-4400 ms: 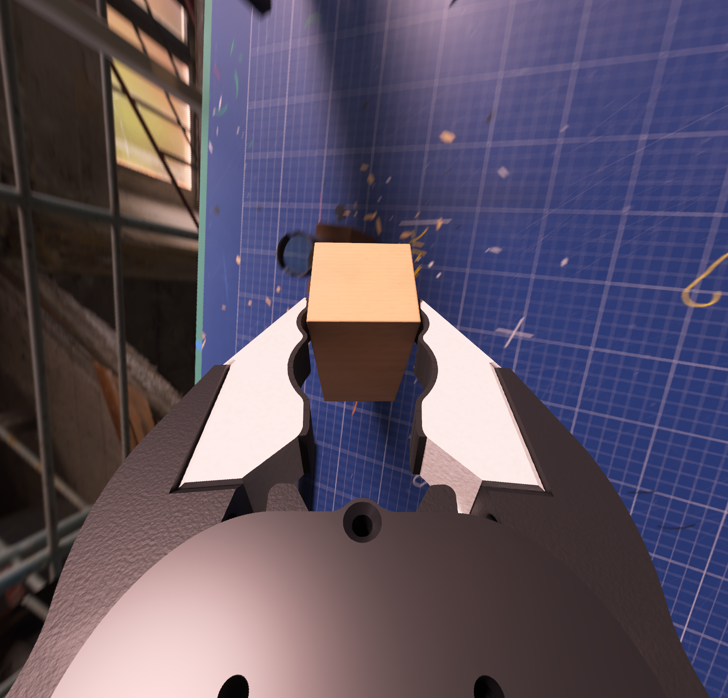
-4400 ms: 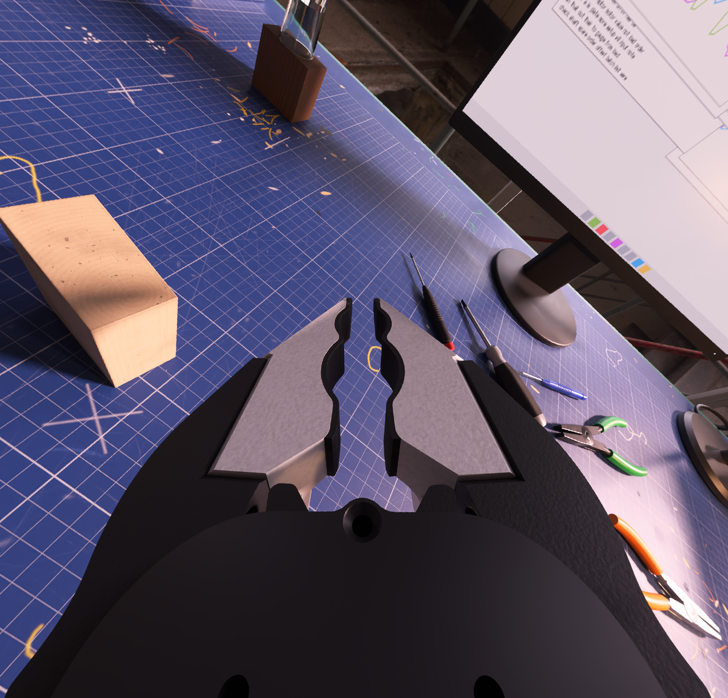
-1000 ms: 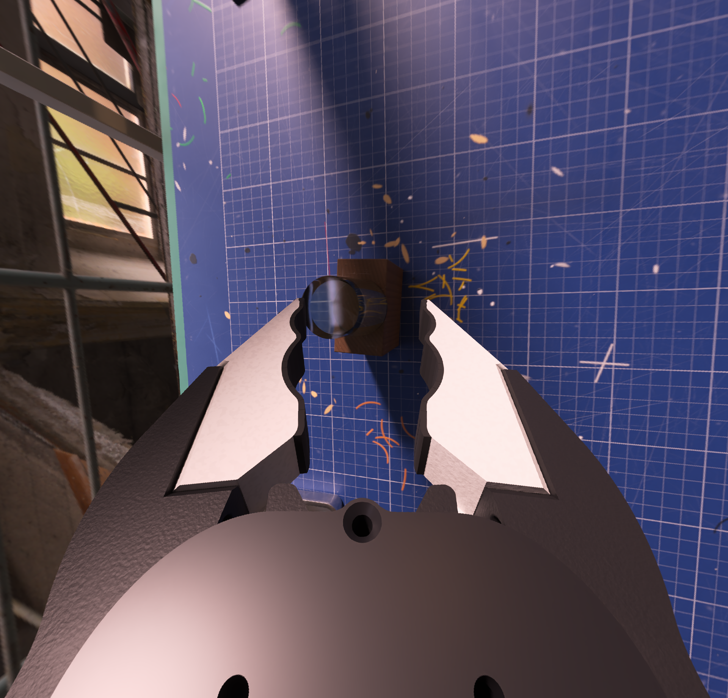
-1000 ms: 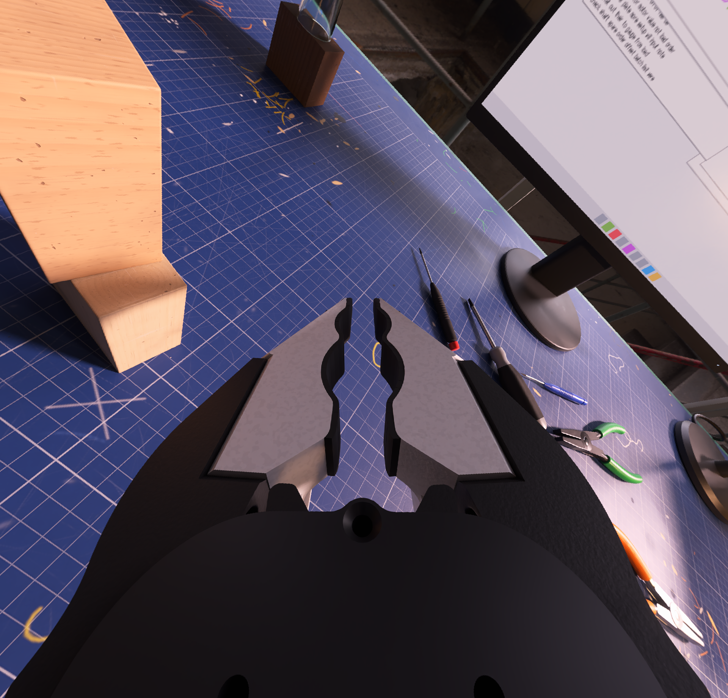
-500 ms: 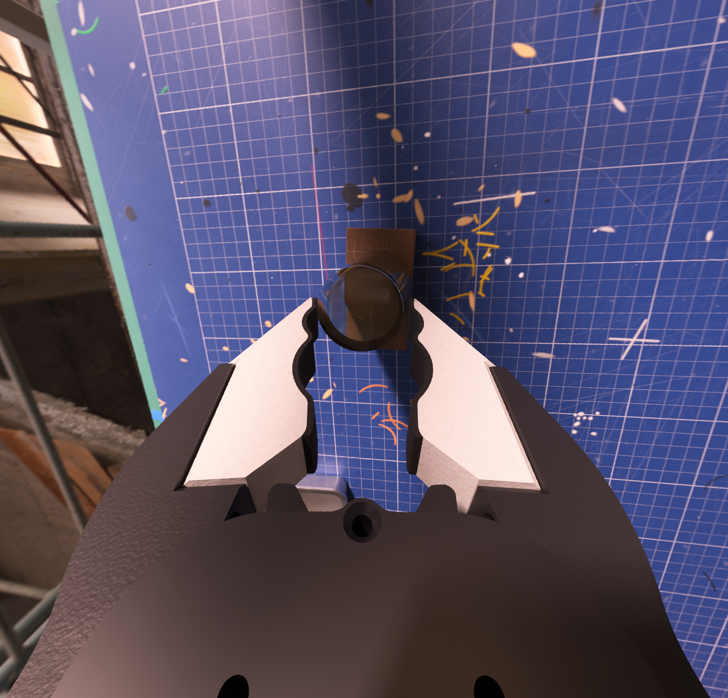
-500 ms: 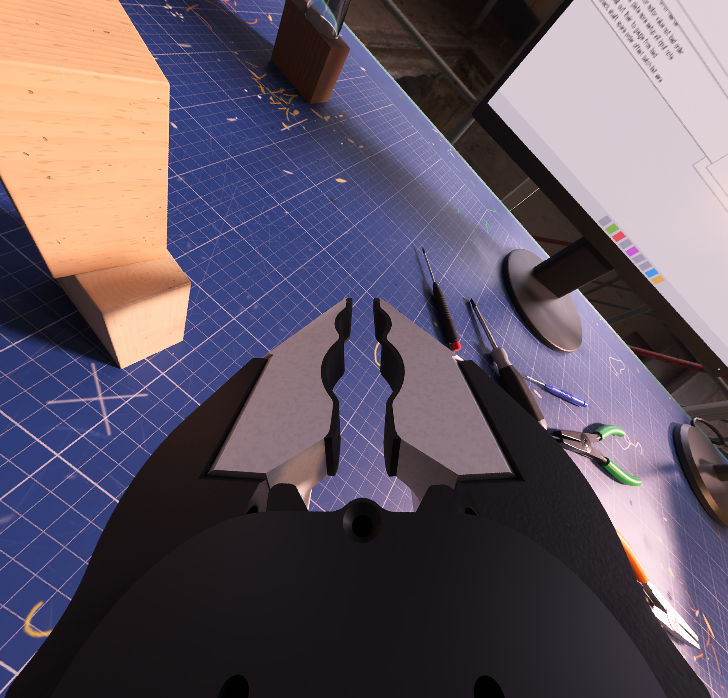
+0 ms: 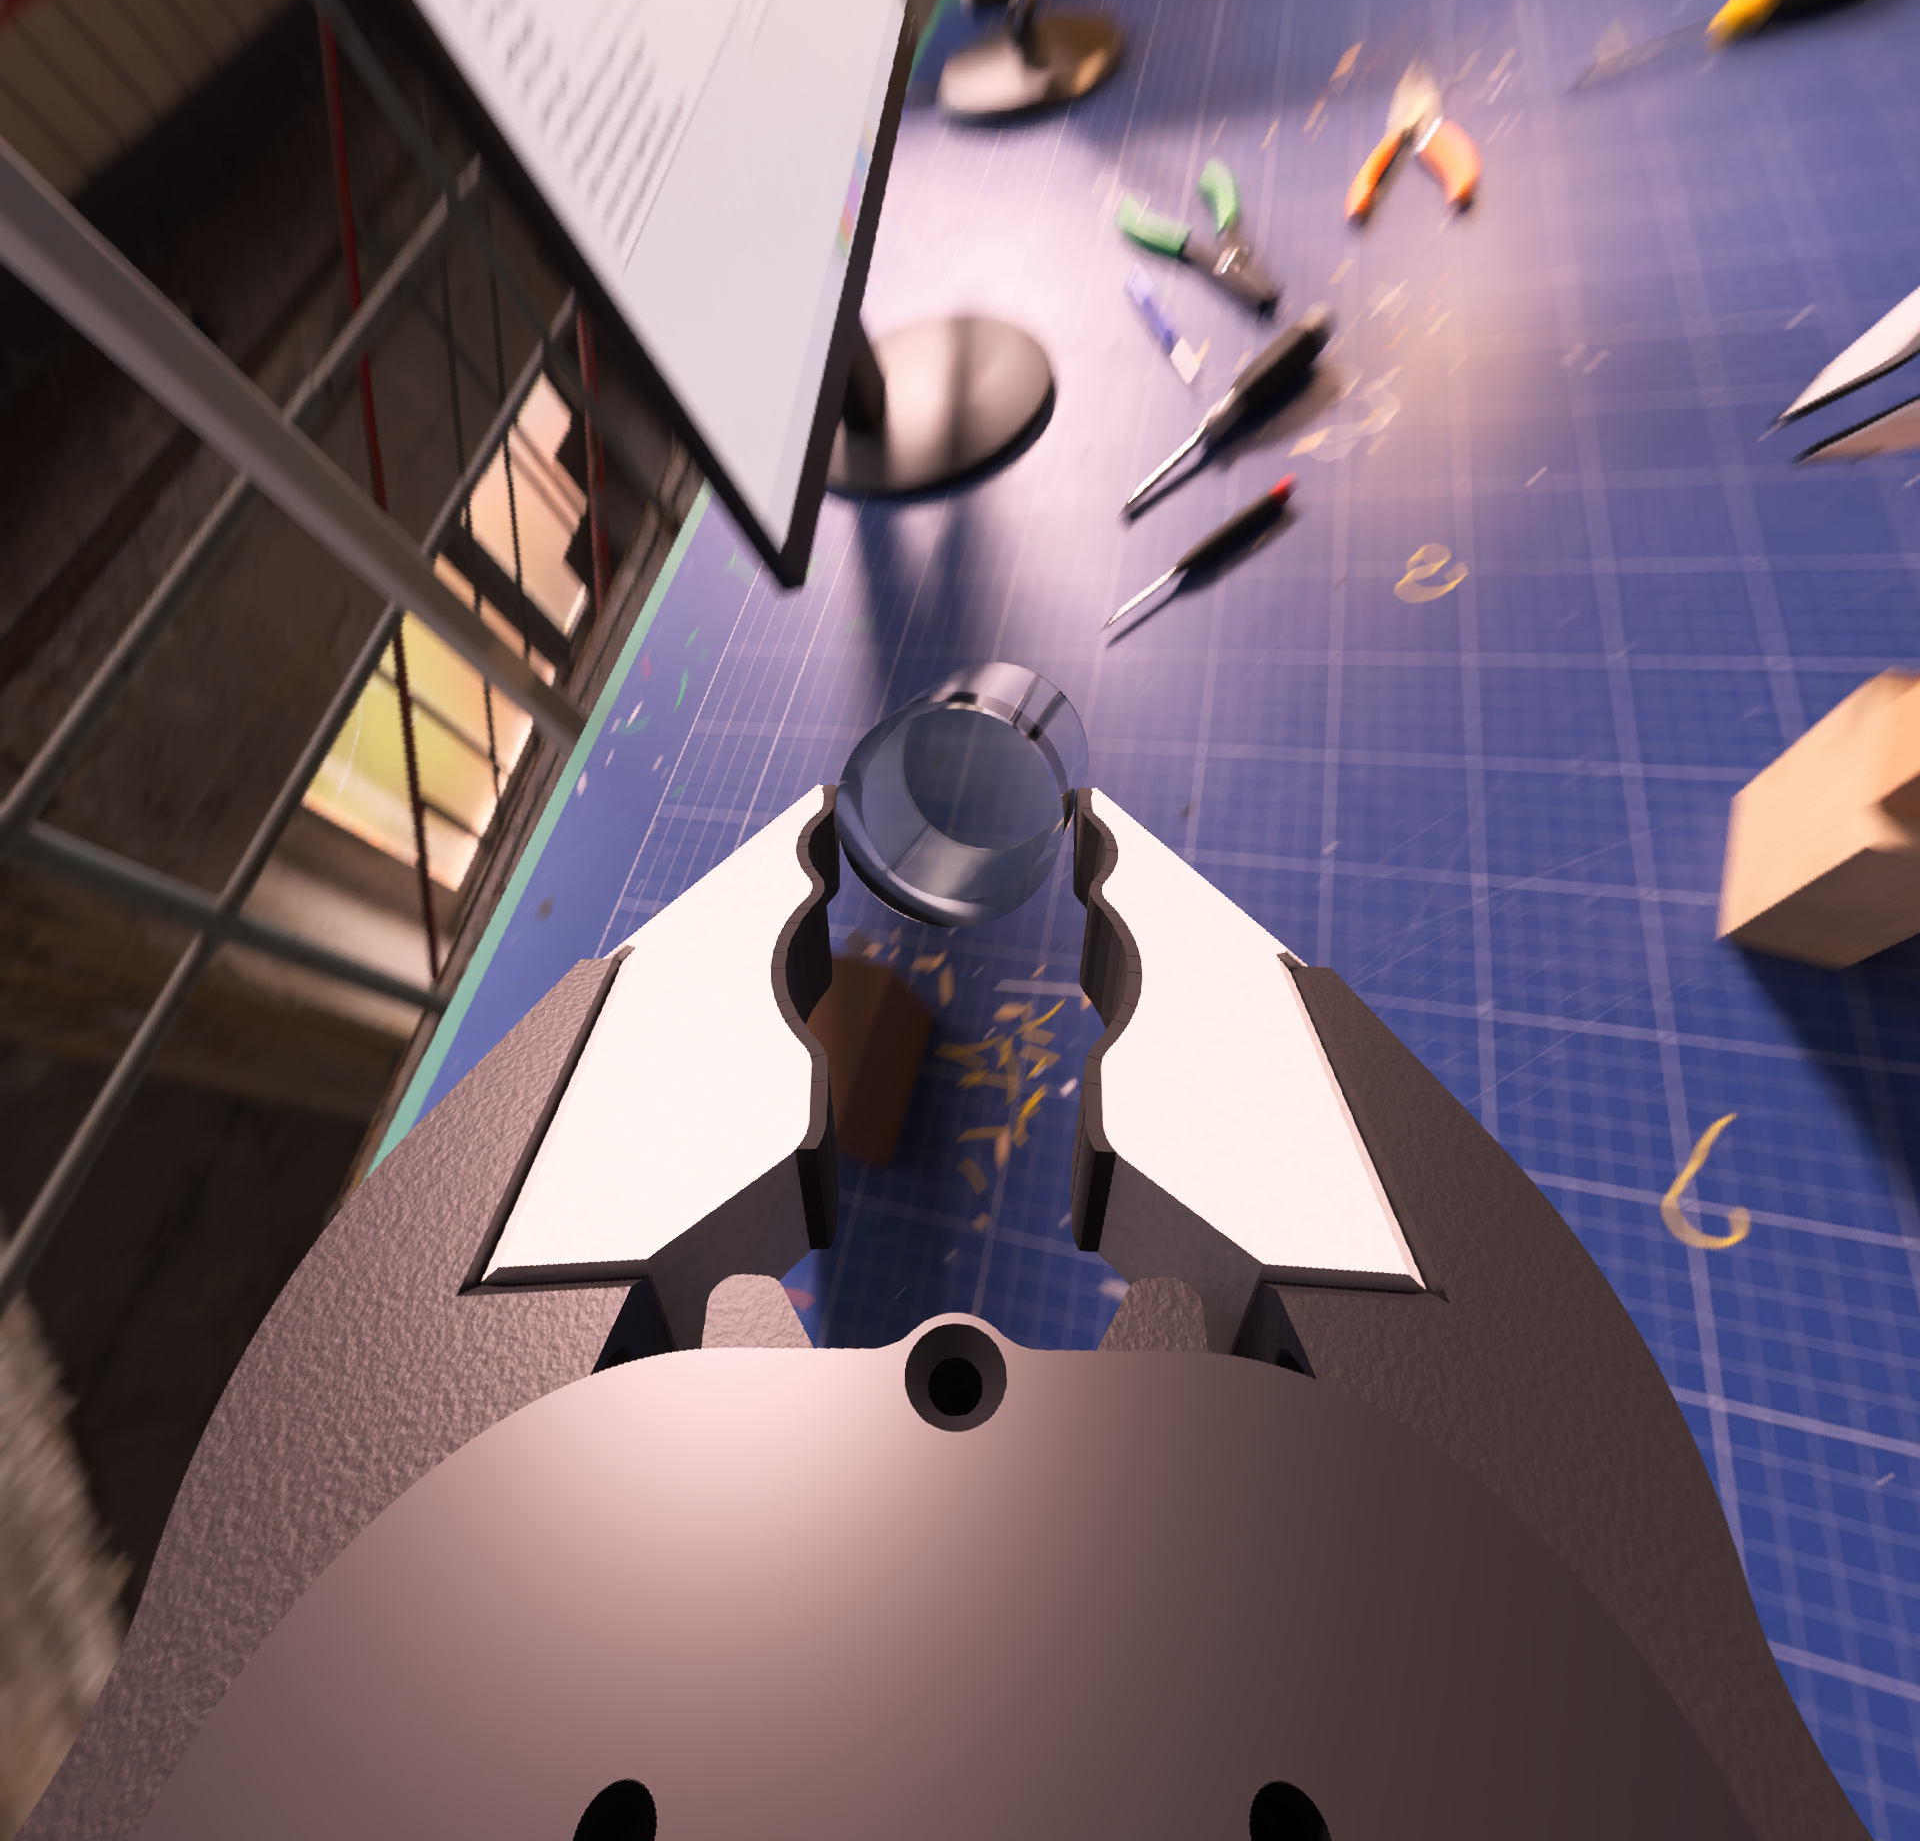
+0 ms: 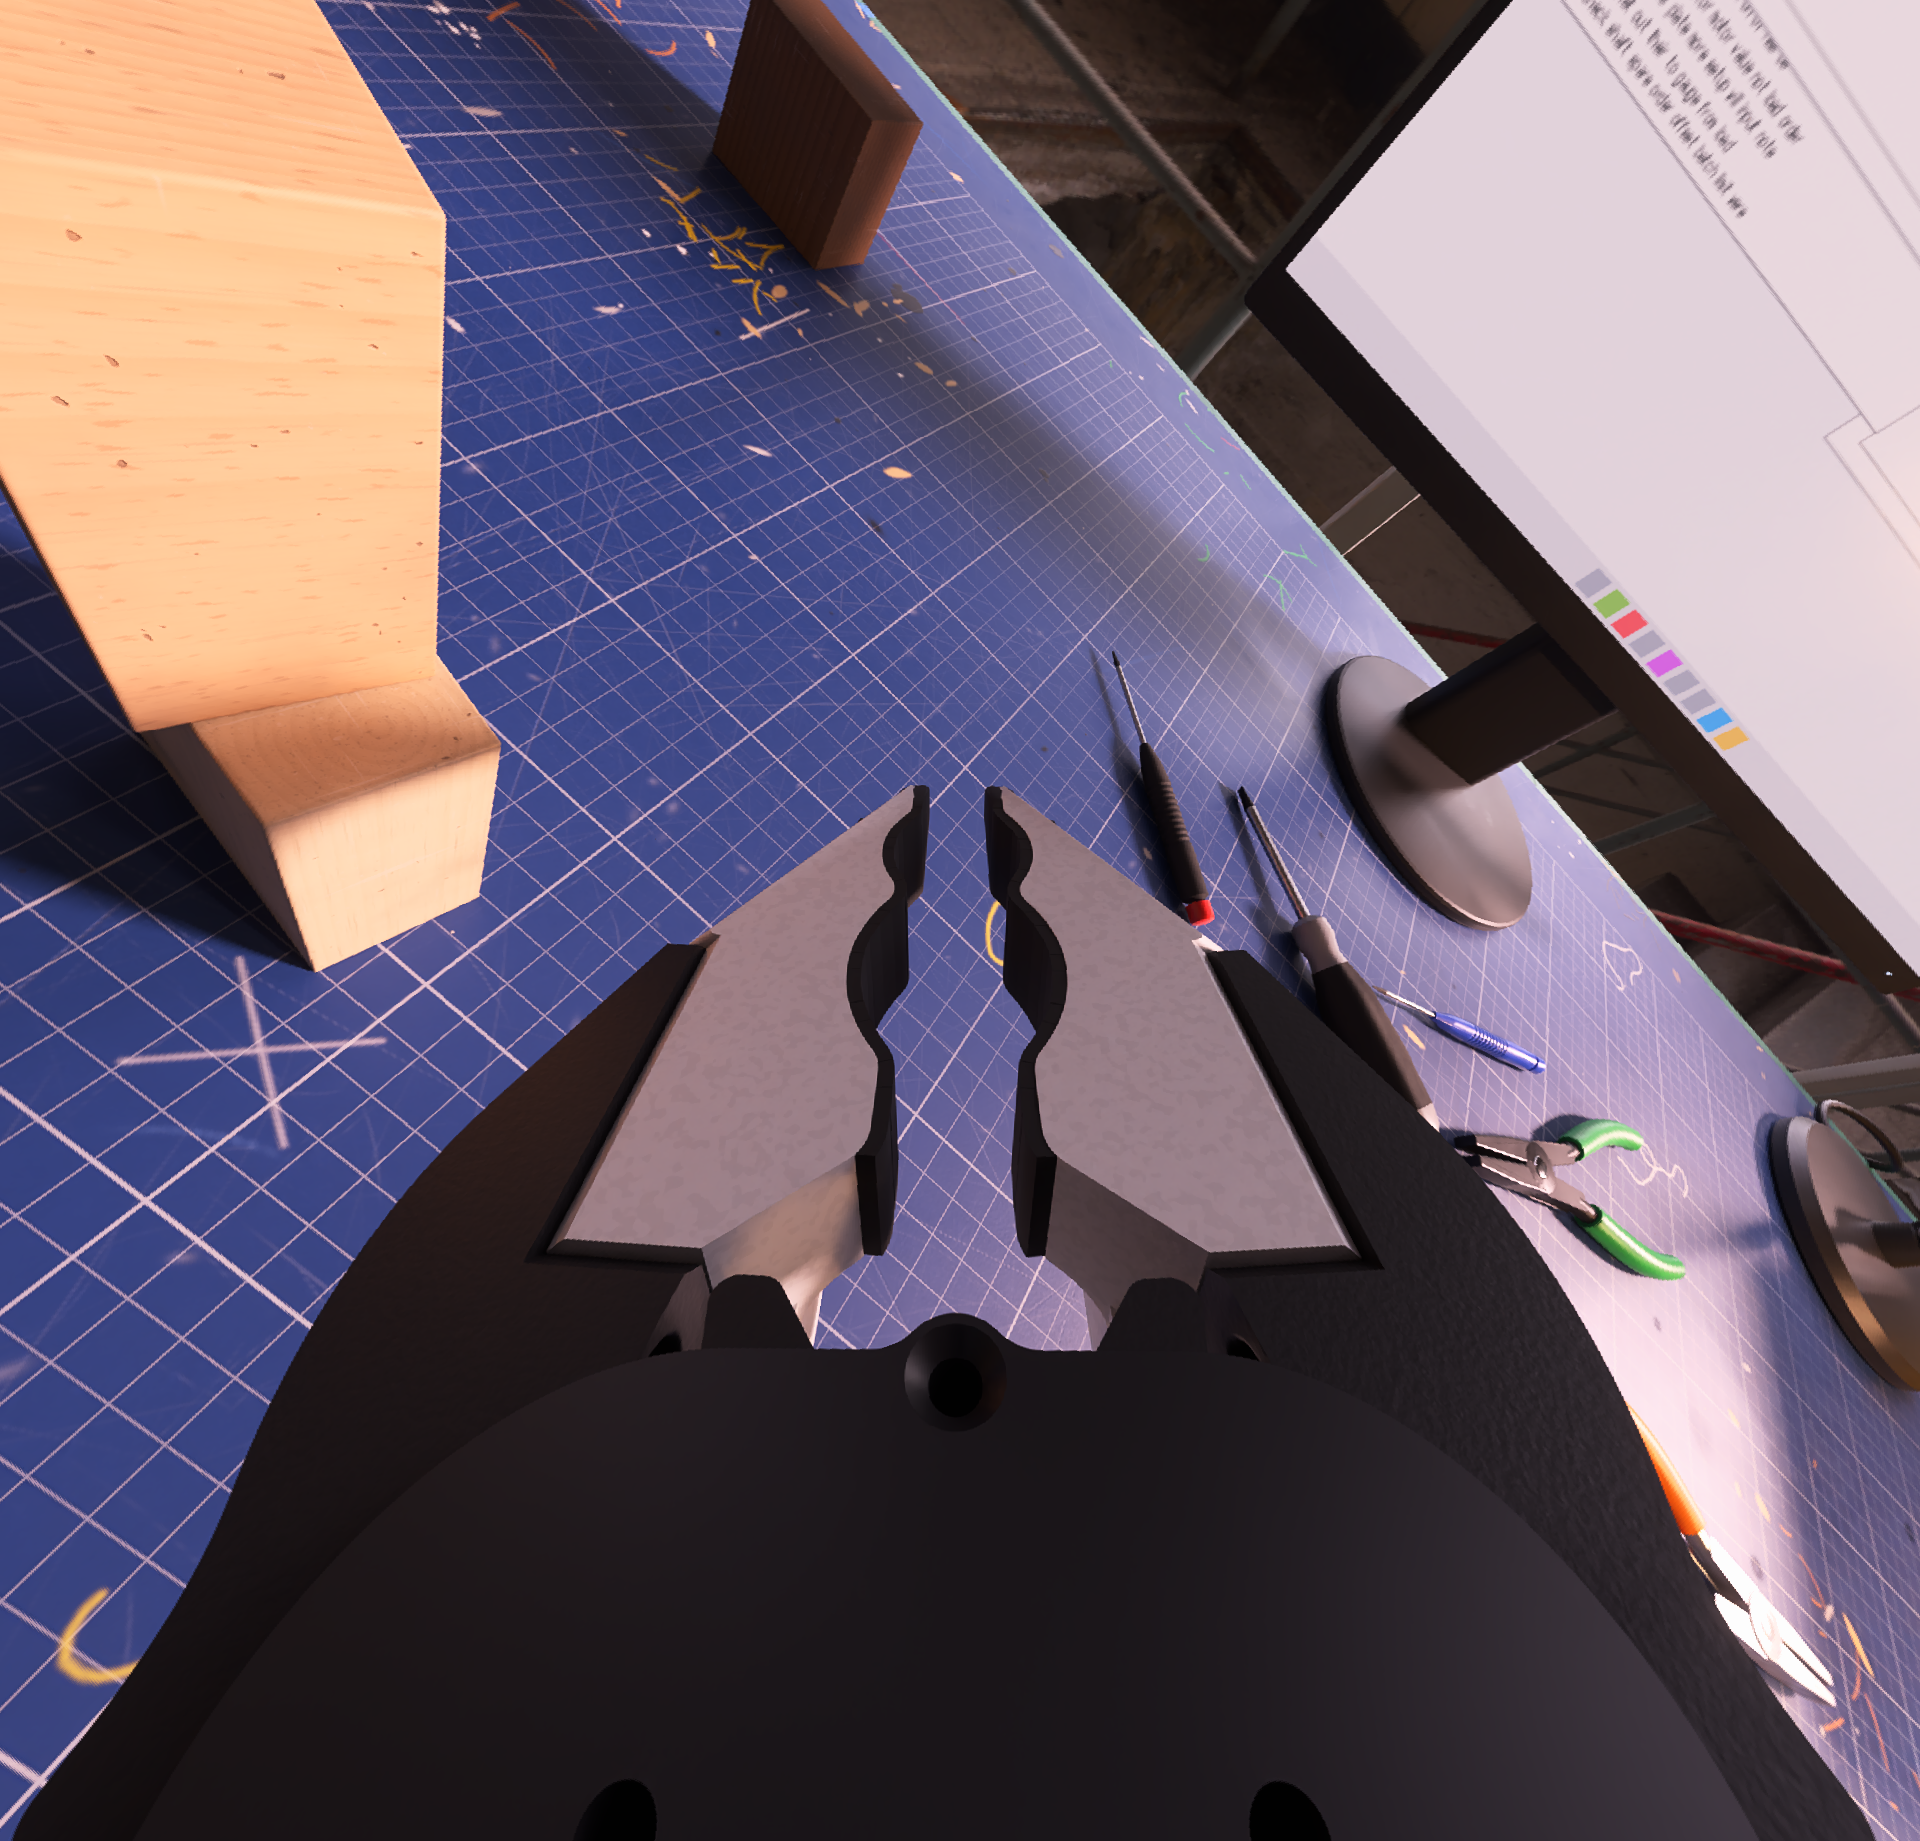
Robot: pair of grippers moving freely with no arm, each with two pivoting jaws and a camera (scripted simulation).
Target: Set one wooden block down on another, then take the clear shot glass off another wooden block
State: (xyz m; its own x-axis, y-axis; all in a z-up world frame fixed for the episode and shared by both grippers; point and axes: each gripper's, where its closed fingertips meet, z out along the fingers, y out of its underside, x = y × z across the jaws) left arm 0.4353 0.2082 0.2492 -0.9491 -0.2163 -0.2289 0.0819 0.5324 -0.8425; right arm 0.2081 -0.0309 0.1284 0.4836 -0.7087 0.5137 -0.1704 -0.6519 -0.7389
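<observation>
My left gripper (image 7: 951, 804) is shut on the clear shot glass (image 7: 951, 815) and holds it in the air above the blue mat, up and away from the dark wooden block (image 7: 868, 1059), which shows between my fingers below. In the right wrist view the dark block (image 8: 816, 124) stands bare near the mat's far edge. A large light wooden block (image 8: 208, 316) rests on a smaller light block (image 8: 343, 815) at the left; the pair also shows at the right edge of the left wrist view (image 7: 1829, 856). My right gripper (image 8: 954, 804) hovers over the mat, nearly closed and empty.
A monitor (image 8: 1662, 285) on a round base (image 8: 1434, 794) stands along the mat's edge. Two screwdrivers (image 8: 1164, 794), a blue pen (image 8: 1475, 1038), green-handled pliers (image 8: 1579, 1183) and orange-handled pliers (image 8: 1745, 1604) lie at the right. The mat edge (image 7: 540, 835) drops off at the left.
My left gripper closed on the shot glass, lifted it off the dark block and swung to face along the mat. The right gripper barely moved.
</observation>
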